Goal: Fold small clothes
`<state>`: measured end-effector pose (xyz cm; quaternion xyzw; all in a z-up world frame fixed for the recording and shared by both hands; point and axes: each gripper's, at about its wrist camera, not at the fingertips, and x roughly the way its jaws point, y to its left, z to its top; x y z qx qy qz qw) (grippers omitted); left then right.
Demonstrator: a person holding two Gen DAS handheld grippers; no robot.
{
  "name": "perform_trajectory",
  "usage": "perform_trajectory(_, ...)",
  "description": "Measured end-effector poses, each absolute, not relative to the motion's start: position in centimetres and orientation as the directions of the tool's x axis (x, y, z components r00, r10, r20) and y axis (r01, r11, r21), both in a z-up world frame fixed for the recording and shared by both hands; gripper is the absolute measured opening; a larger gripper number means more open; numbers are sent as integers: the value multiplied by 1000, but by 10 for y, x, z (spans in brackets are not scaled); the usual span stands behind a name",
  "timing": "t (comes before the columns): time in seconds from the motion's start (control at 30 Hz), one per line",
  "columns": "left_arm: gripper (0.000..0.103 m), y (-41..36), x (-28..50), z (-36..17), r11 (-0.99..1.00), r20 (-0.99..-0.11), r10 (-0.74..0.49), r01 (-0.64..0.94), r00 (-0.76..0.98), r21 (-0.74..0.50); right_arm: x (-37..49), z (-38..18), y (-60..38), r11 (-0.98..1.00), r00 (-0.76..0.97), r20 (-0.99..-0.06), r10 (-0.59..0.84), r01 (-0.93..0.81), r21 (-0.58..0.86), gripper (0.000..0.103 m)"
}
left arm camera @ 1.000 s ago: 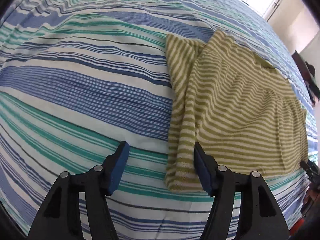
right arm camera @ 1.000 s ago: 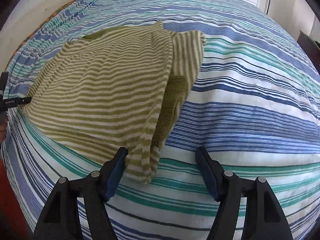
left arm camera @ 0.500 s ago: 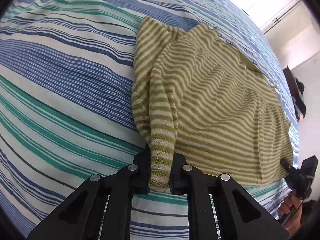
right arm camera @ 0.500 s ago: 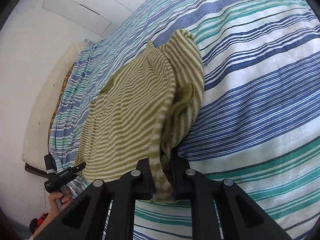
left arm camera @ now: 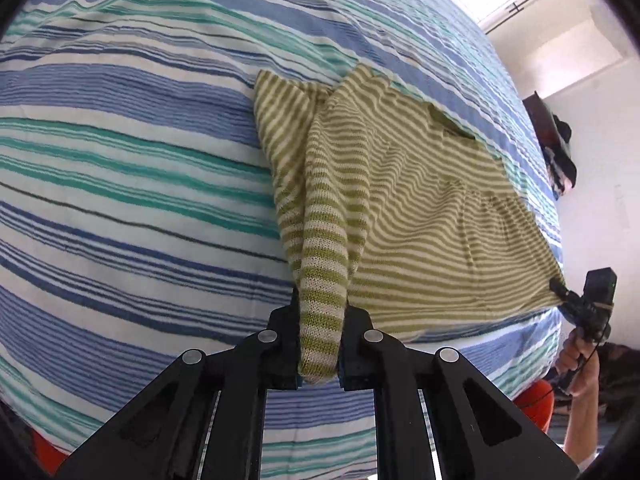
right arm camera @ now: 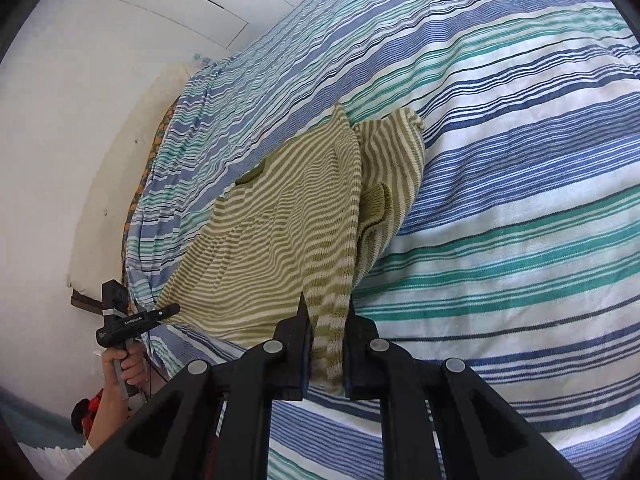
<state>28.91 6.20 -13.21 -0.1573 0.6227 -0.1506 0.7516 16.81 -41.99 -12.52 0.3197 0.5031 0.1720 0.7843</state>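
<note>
A small green-and-cream striped knit garment [left arm camera: 432, 216] lies flat on the bed, one sleeve folded beside its body. In the left wrist view my left gripper [left arm camera: 320, 344] is shut on the near hem corner, which rises off the bed in a taut ridge. My right gripper [left arm camera: 558, 286] shows at the far hem corner, pinching it. In the right wrist view my right gripper [right arm camera: 328, 344] is shut on its hem corner of the garment [right arm camera: 280, 240], with the cloth hanging between the pads. My left gripper [right arm camera: 172, 311], held by a hand, grips the opposite corner.
The striped blue, teal and white bedspread [left arm camera: 140, 160] covers the whole bed. A white wall [right arm camera: 60, 140] and a pale pillow edge [right arm camera: 132, 152] run along one side. Dark furniture with clothes [left arm camera: 556, 152] stands past the other side. Something orange-red [left arm camera: 536, 404] sits below the bed edge.
Both grippers went from open around the hem corners to shut on them. Both corners have since come up off the bed, pulling the hem taut between them.
</note>
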Motion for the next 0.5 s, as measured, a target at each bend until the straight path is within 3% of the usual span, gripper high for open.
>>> perform_trajectory(0.03, 21, 57, 284, -143, 920, -906, -392, 41, 160, -390, 158, -124, -419, 744, 427, -686, 589, 45, 666, 12)
perform_trajectory(0.1, 36, 58, 269, -162, 958, -943, -288, 31, 168, -287, 144, -127, -407, 842, 403, -773, 490, 9, 539, 22)
perform_trajectory(0.13, 38, 60, 264, -164, 958, -939, -286, 26, 194, -286, 138, -132, -400, 893, 394, -822, 412, 7, 451, 41)
perform_trajectory(0.17, 40, 63, 260, -161, 951, -926, -301, 3, 229, -308, 133, -138, -394, 925, 379, -859, 344, 19, 378, 75)
perform_trajectory(0.2, 54, 70, 255, -157, 942, -913, -312, -36, 262, -333, 126, -140, -392, 945, 379, -878, 293, 28, 327, 82)
perform_trajectory(0.23, 71, 76, 250, -151, 932, -900, -317, -76, 299, -353, 116, -137, -391, 956, 410, -875, 256, 28, 292, 82)
perform_trajectory(0.3, 78, 89, 246, -143, 910, -867, -323, -126, 380, -395, 91, -125, -392, 956, 490, -839, 235, 38, 290, 82)
perform_trajectory(0.43, 80, 94, 260, -155, 851, -825, -426, -146, 370, -505, 40, -111, -390, 931, 636, -735, 235, 72, 359, 82)
perform_trajectory(0.5, 80, 87, 269, -165, 860, -837, -419, -142, 352, -490, 23, -114, -379, 931, 678, -702, 219, 70, 358, 82)
